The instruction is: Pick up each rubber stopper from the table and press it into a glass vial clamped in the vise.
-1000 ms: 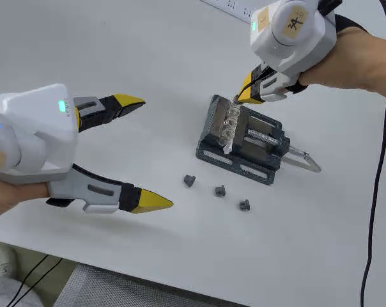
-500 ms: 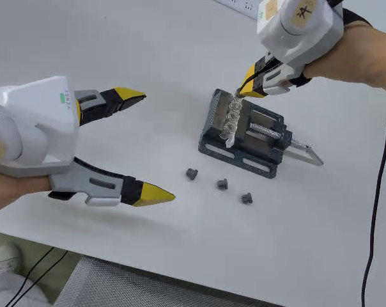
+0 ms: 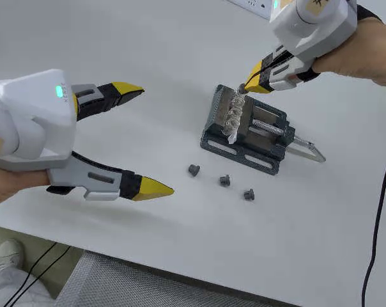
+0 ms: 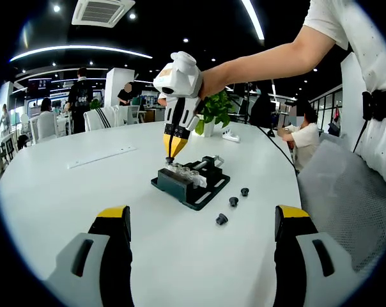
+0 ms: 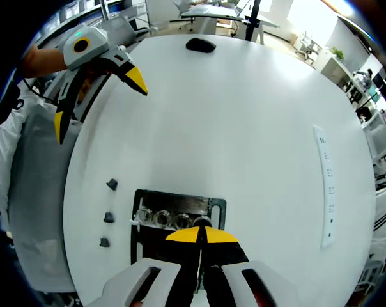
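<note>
Head view: right gripper (image 3: 248, 86), jaws closed tip to tip, bears on a rubber stopper (image 4: 169, 160) atop the end glass vial (image 3: 237, 101) in the vise (image 3: 260, 150), apparently seating it, while the left gripper (image 3: 156, 141), jaws spread wide, hovers clear of three loose stoppers (image 3: 224, 181) on the table (image 3: 148, 243).

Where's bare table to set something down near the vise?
Free: the wide patch between the left gripper and the vise, and the table behind the vise up to the power strip. Crowded: the three stoppers in front of the vise, and its vials under the right gripper.
</note>
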`<state>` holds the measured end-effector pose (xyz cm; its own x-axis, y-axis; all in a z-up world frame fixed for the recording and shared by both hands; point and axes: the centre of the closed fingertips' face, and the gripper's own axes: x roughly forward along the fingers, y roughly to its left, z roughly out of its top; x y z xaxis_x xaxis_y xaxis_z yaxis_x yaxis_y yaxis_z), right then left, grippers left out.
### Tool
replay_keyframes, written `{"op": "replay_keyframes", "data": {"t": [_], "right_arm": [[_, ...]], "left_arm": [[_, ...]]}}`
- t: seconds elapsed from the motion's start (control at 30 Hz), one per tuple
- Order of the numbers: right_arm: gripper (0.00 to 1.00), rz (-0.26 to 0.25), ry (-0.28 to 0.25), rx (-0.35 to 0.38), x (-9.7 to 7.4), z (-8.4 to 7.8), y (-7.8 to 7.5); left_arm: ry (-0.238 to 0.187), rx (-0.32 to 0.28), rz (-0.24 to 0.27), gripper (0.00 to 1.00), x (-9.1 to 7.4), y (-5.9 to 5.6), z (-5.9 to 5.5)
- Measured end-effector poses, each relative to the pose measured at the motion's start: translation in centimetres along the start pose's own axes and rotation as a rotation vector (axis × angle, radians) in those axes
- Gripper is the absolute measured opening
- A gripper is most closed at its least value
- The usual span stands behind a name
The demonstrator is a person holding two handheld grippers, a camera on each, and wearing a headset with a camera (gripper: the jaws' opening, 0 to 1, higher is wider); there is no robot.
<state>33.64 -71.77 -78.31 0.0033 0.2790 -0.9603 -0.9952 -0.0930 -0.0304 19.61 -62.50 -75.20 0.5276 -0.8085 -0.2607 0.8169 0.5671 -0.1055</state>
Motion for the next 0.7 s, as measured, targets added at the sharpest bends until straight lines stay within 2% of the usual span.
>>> {"op": "replay_keyframes", "data": {"t": [0.27,0.4,0.57,0.7], "right_arm": [[0.0,-0.002,0.011,-0.014,0.11,-0.11,0.01],[0.0,-0.01,0.028,-0.05,0.27,0.0,0.12],[0.0,-0.002,0.032,-0.038,0.35,0.12,-0.11],[0.0,0.01,0.061,-0.052,0.44,-0.03,-0.1]], "left_arm": [[0.003,0.002,-0.004,0.93,0.18,-0.09,-0.15],[0.005,0.002,-0.004,0.92,0.13,0.02,-0.22],[0.0,0.0,-0.005,0.92,0.25,0.18,-0.08],[-0.003,0.001,-0.009,0.92,0.44,0.12,0.01]]}}
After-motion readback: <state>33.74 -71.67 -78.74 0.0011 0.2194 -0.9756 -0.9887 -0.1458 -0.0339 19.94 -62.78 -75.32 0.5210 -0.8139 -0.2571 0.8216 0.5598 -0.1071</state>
